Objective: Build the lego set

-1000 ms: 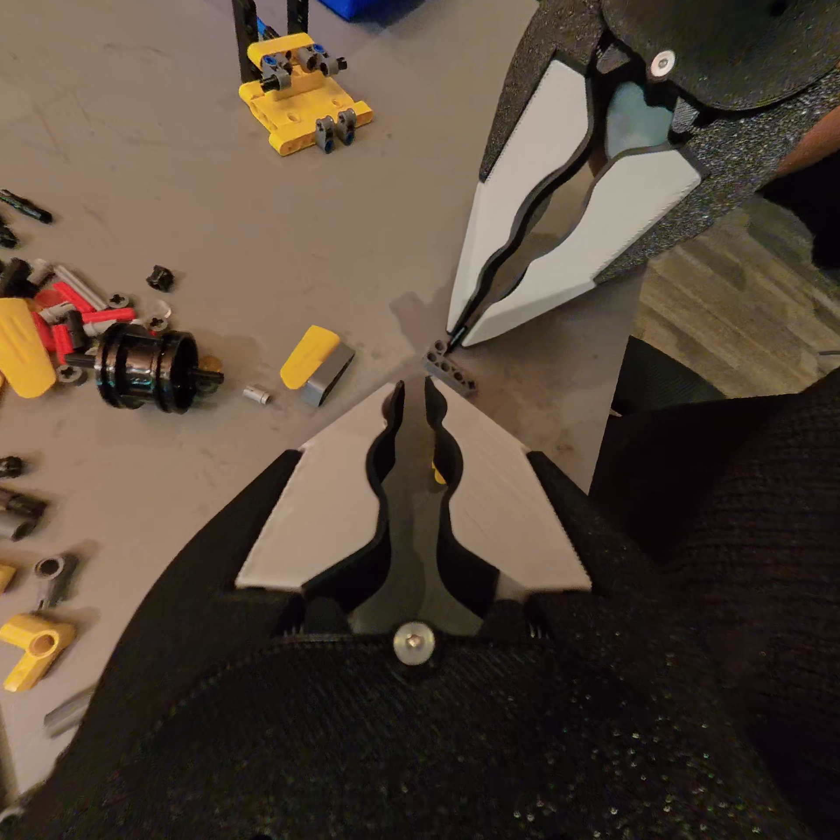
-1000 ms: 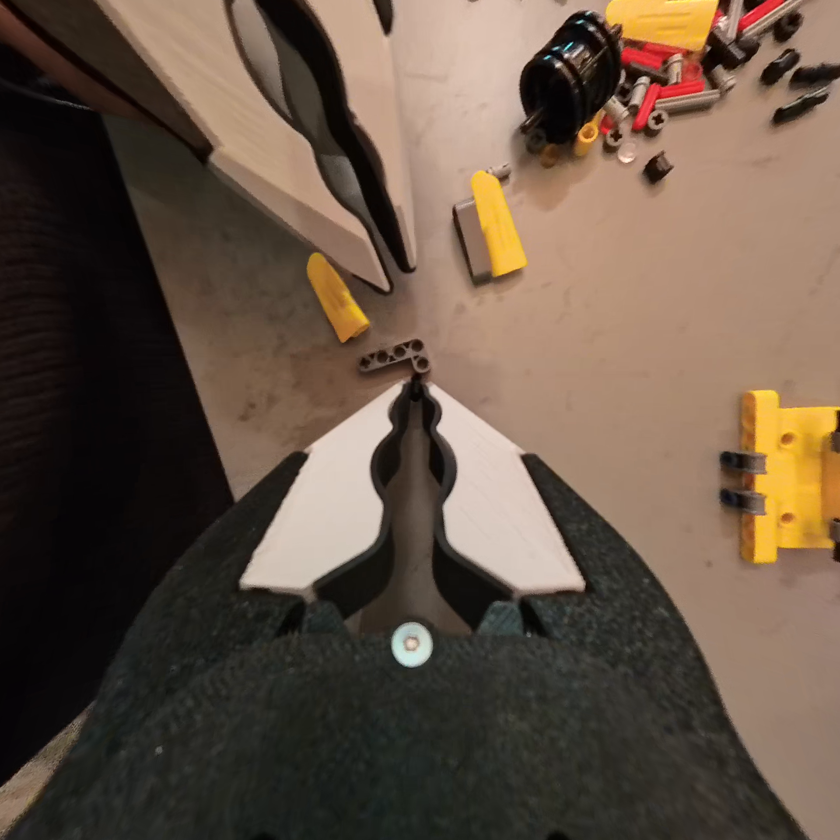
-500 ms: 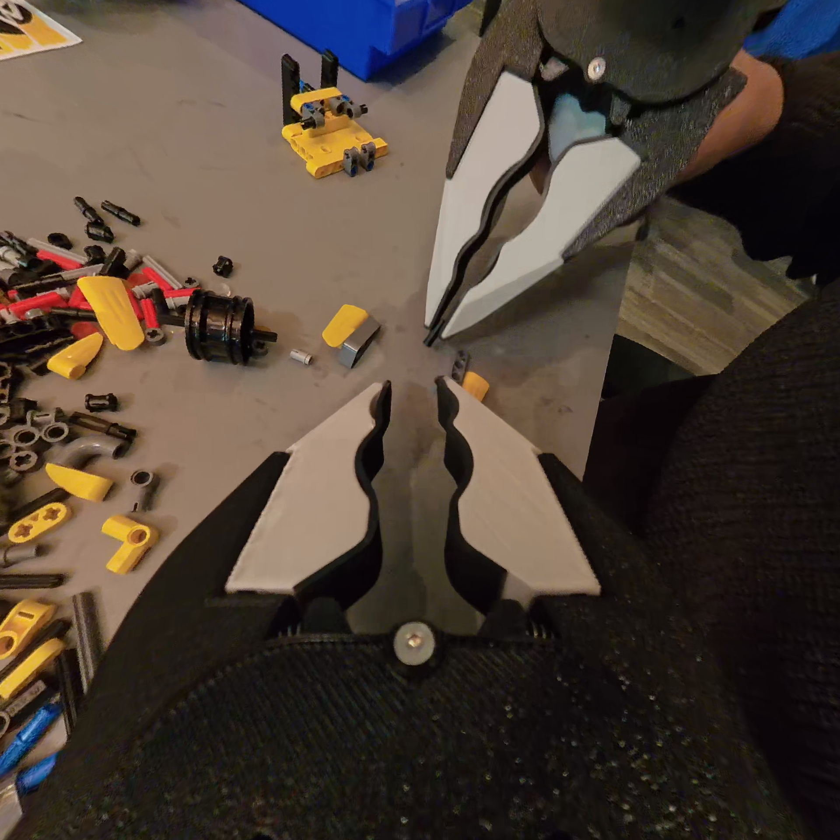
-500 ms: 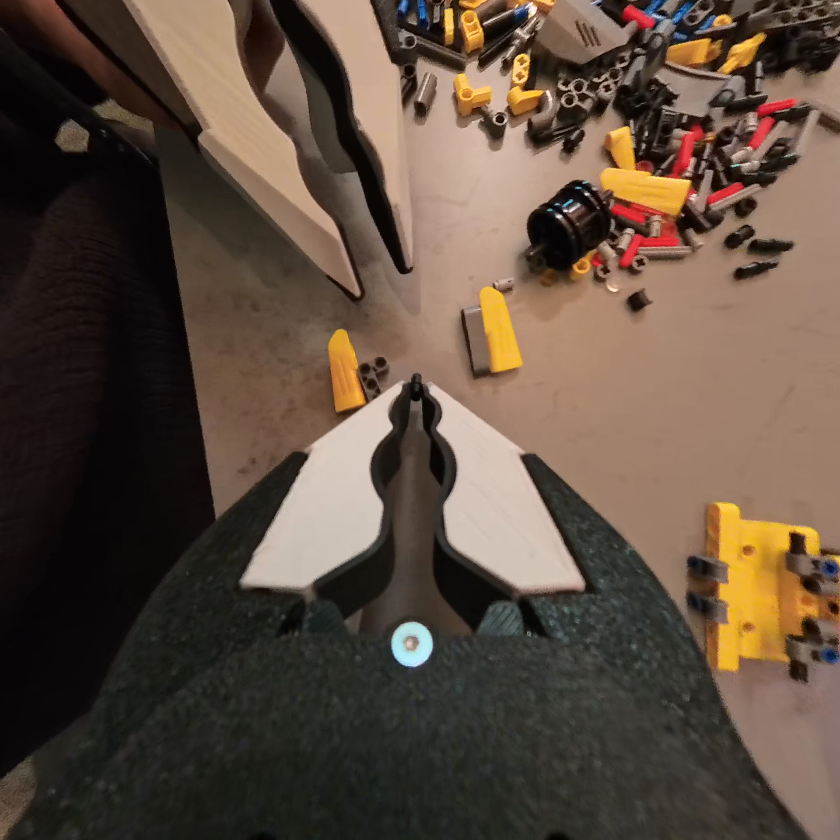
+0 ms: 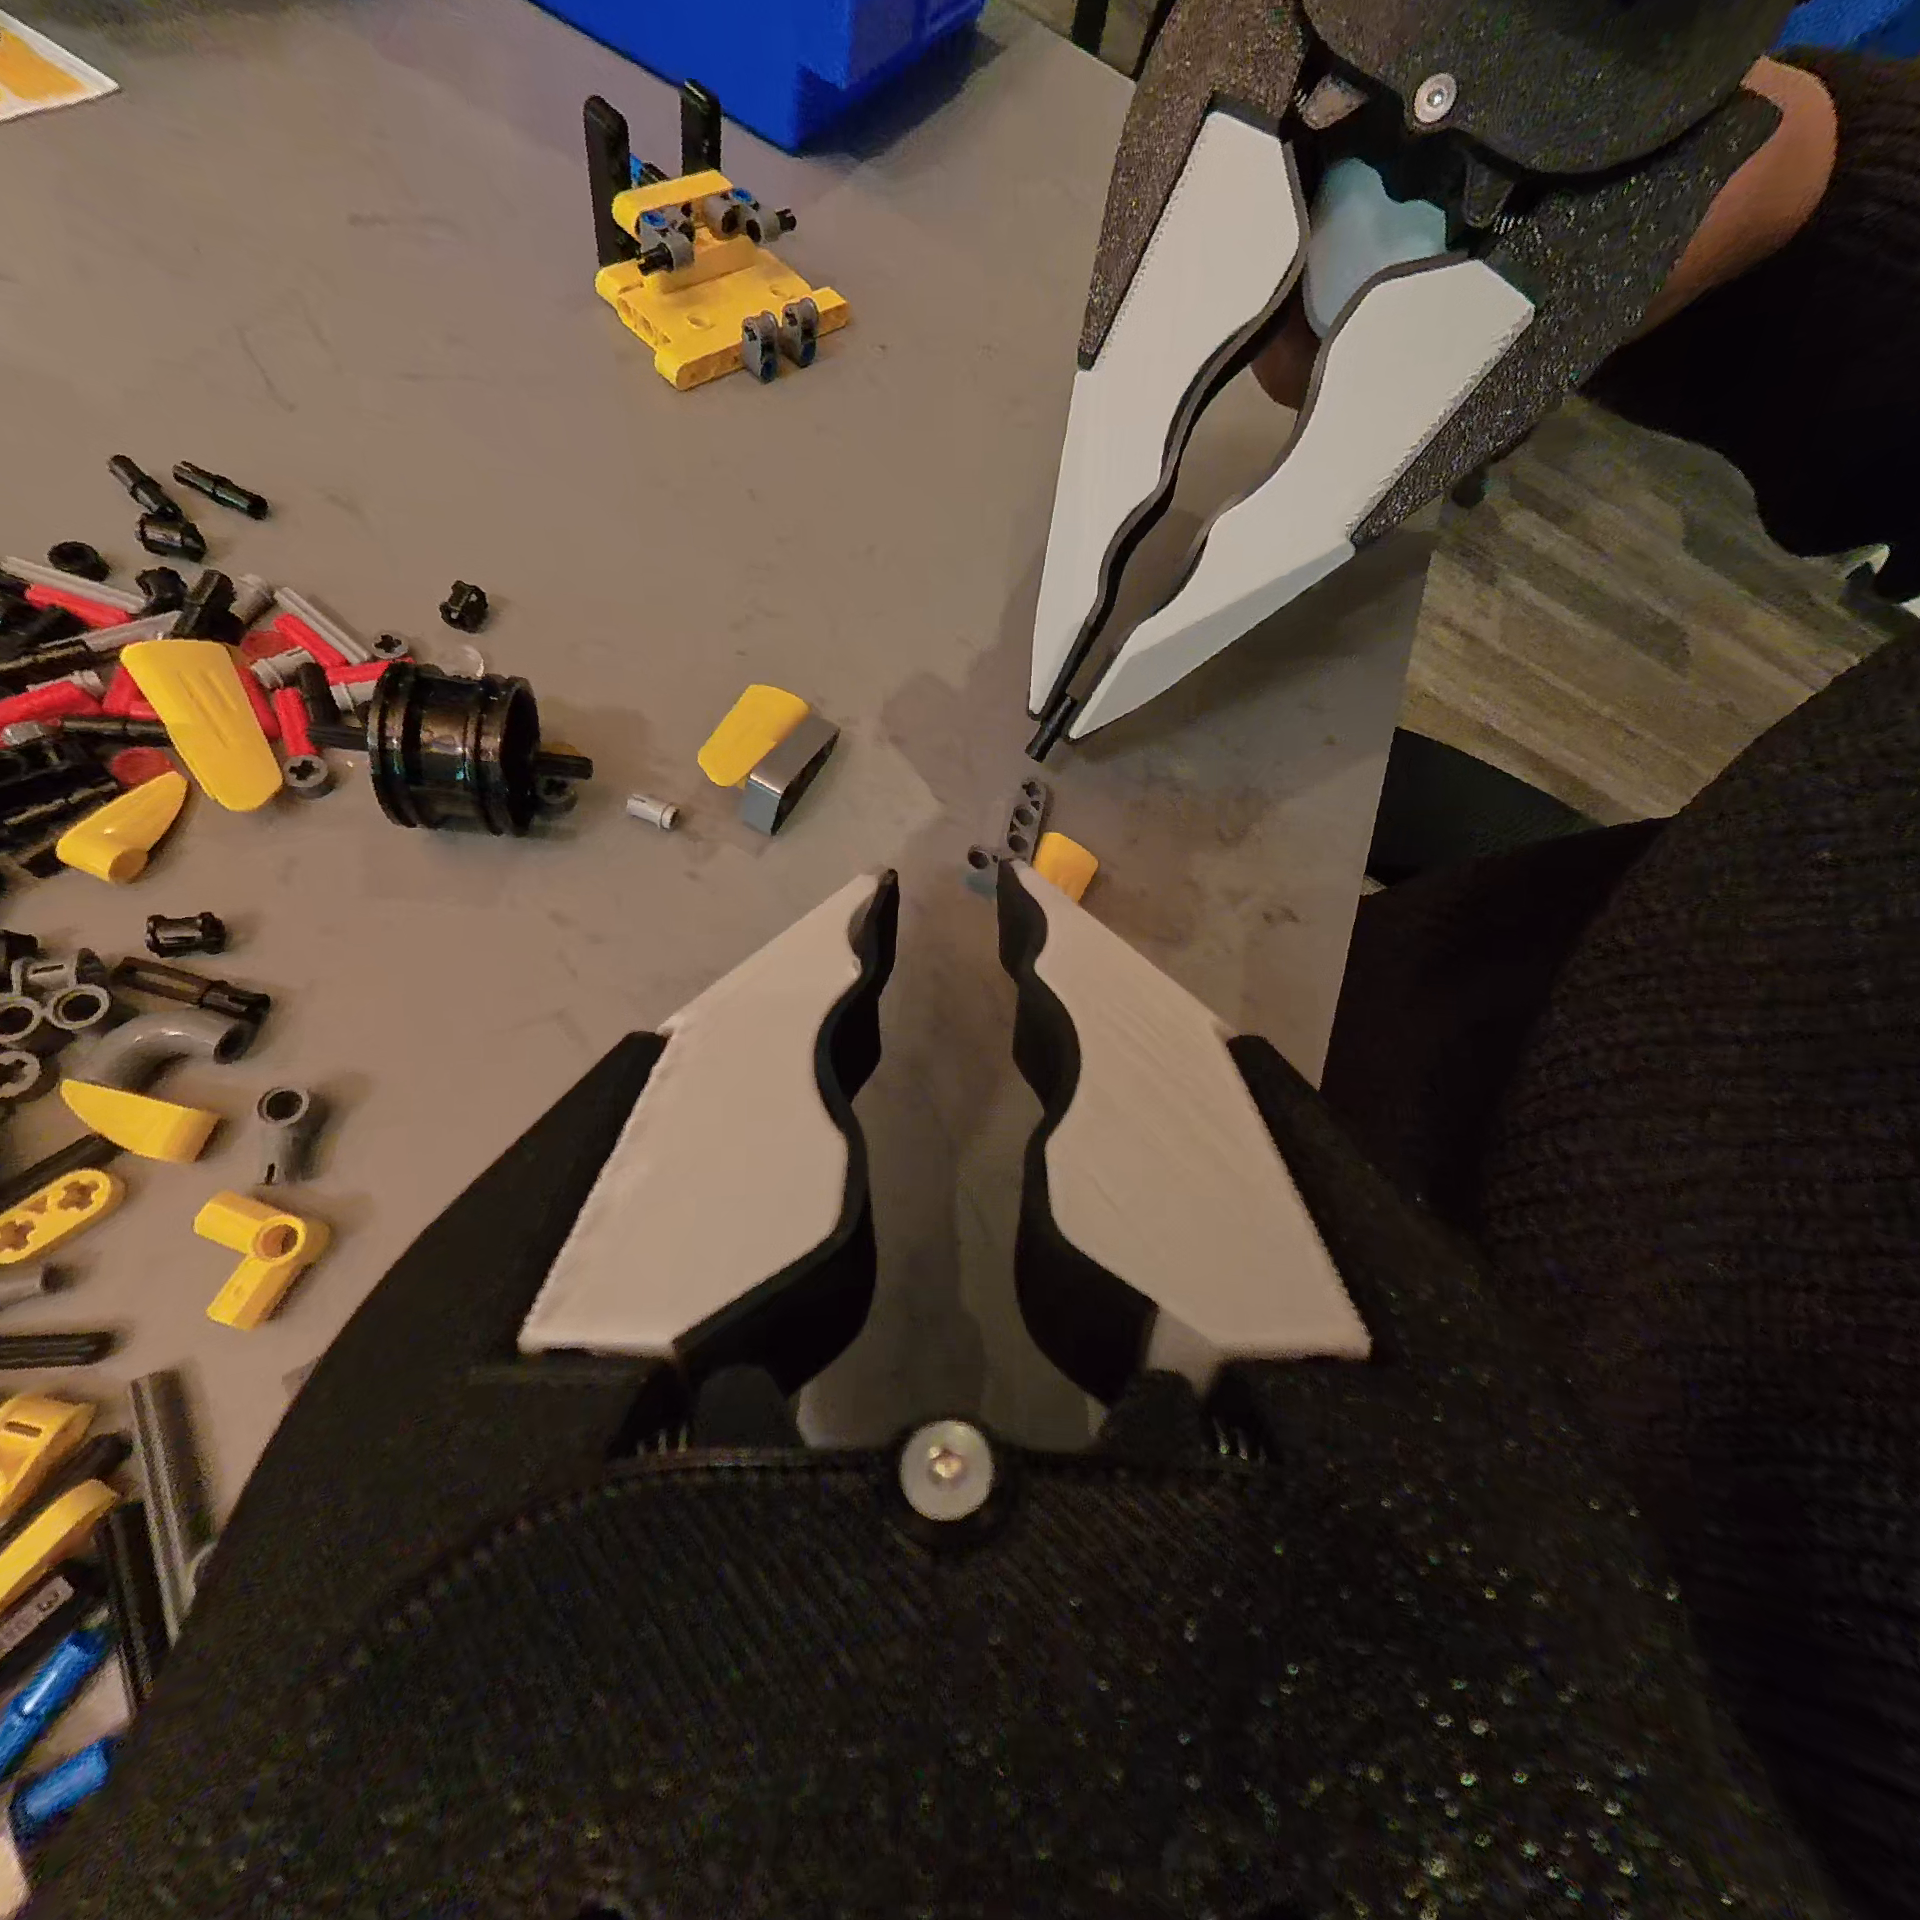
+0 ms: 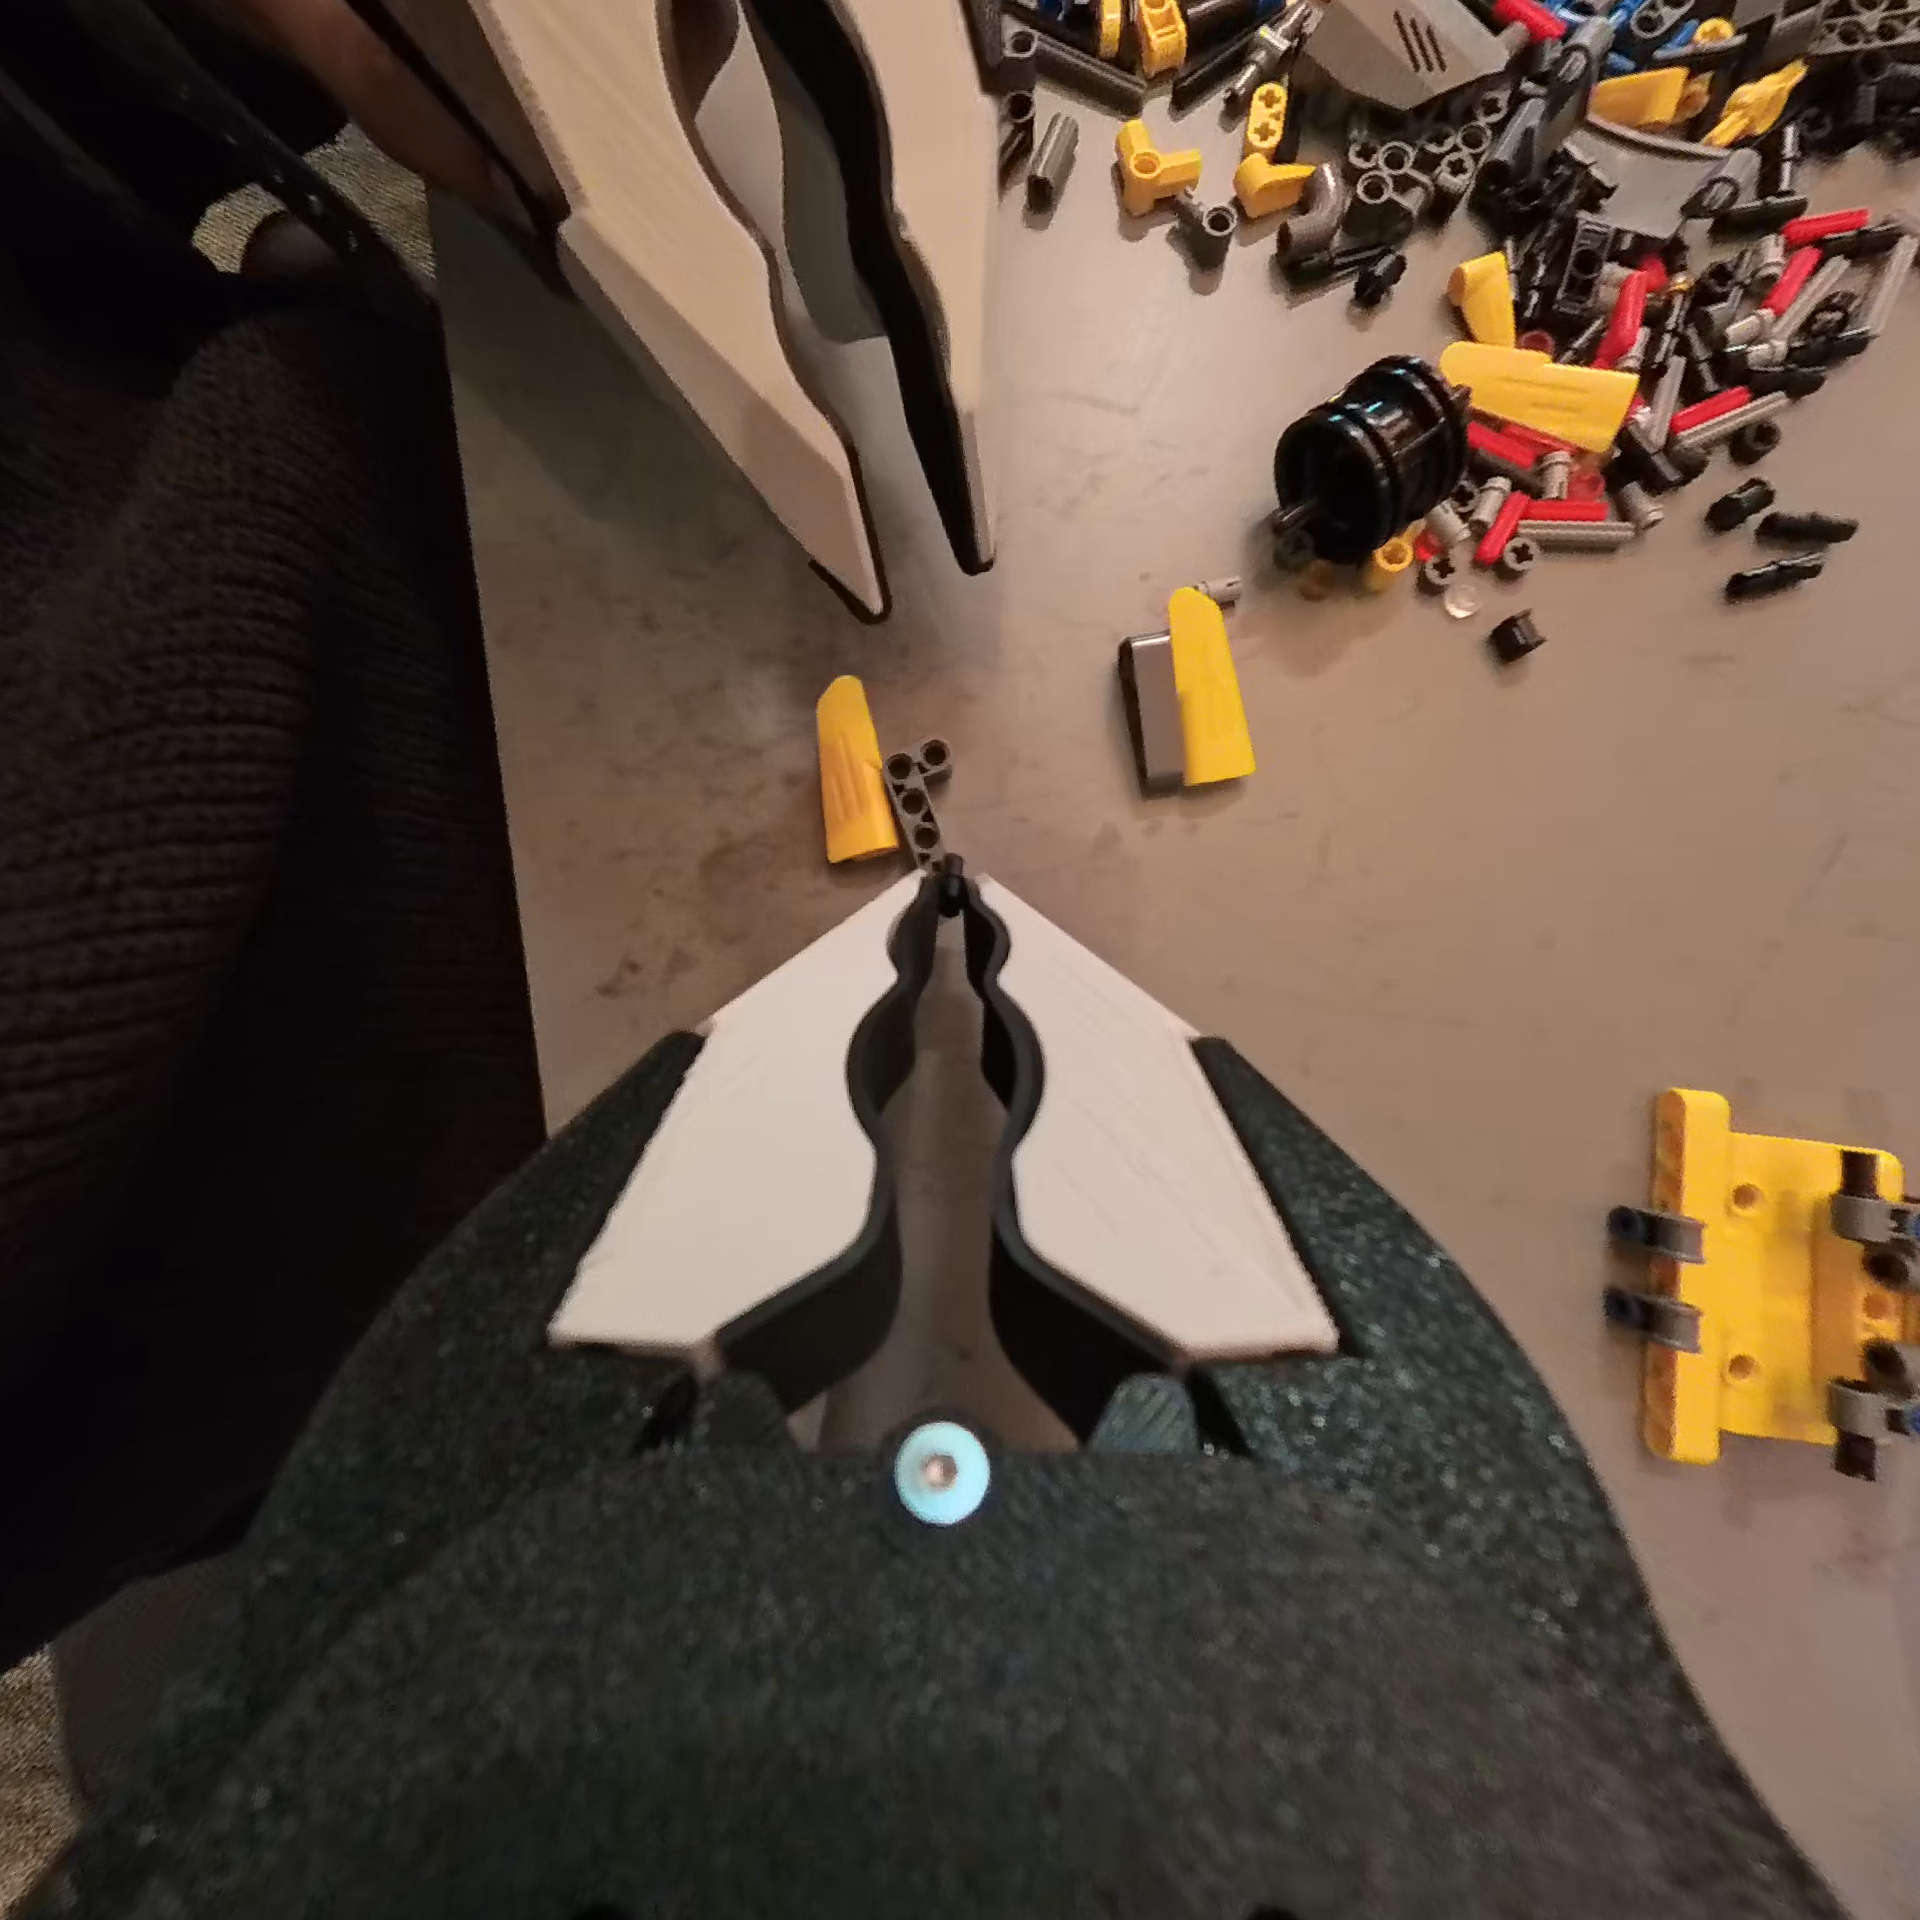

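Observation:
A small dark grey L-shaped beam with holes [image 6: 914, 795] lies on the grey table beside a yellow curved panel piece [image 6: 852, 769]; both also show in the left wrist view [image 5: 1023, 821] [image 5: 1065, 864]. My right gripper [image 6: 948, 891] is shut on a small black pin [image 6: 950, 883], whose tip hovers just short of the beam's near end. In the left wrist view it [image 5: 1051, 727] points down at the beam. My left gripper [image 5: 945, 888] is open and empty, with its right fingertip beside the beam's short end.
A yellow and grey block [image 5: 769, 753], a black wheel hub [image 5: 452, 748] and a pile of red, yellow, black and grey parts [image 6: 1558, 260] lie left of the beam in the left wrist view. A yellow assembly [image 5: 717, 281] and a blue bin [image 5: 810, 52] stand farther back. The table edge [image 5: 1371, 831] is close by. The grippers' ends are close to 5 cm from one another.
Both grippers have lifted and pulled back. The grey beam has turned from lying across to lying lengthwise beside the yellow piece. My left gripper has opened a little wider.

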Demonstrator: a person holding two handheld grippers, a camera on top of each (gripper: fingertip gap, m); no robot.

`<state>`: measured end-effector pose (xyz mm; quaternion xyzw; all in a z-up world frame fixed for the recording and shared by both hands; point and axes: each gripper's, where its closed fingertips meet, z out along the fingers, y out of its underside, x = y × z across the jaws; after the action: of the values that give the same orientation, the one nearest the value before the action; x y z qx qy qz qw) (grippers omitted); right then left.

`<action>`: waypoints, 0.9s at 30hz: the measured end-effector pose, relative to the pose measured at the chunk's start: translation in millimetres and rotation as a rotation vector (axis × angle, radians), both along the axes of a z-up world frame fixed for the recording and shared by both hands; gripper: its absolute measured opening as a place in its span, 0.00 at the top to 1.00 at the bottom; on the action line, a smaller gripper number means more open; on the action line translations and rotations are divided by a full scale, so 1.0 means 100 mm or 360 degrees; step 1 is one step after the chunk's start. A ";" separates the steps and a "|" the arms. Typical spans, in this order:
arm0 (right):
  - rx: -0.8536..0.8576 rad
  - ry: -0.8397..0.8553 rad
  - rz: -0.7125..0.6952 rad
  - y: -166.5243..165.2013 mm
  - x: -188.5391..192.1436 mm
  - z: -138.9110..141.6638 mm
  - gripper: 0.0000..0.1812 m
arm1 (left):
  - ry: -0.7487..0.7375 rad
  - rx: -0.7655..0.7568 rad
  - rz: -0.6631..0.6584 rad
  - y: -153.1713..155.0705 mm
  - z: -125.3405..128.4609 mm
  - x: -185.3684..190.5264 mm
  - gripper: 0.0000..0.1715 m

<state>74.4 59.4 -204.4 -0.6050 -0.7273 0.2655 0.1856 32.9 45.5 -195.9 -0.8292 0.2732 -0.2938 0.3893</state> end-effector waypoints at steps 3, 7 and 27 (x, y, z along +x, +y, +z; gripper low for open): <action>-0.0002 0.0024 0.0024 -0.04 -0.01 0.01 0.98 | 0.0031 -0.0016 -0.0008 0.00 -0.03 0.01 0.90; 0.0022 0.0008 0.0069 -0.08 0.02 -0.03 0.98 | 0.0071 -0.0038 -0.0048 -0.03 -0.08 0.05 0.90; 0.0213 0.0092 -0.0131 0.23 0.19 -0.16 0.97 | 0.0098 -0.0001 -0.0034 0.09 -0.07 0.09 0.93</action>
<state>93.6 82.9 -220.5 -0.6127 -0.7123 0.2257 0.2574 41.8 54.8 -202.9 -0.8350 0.2938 -0.2722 0.3773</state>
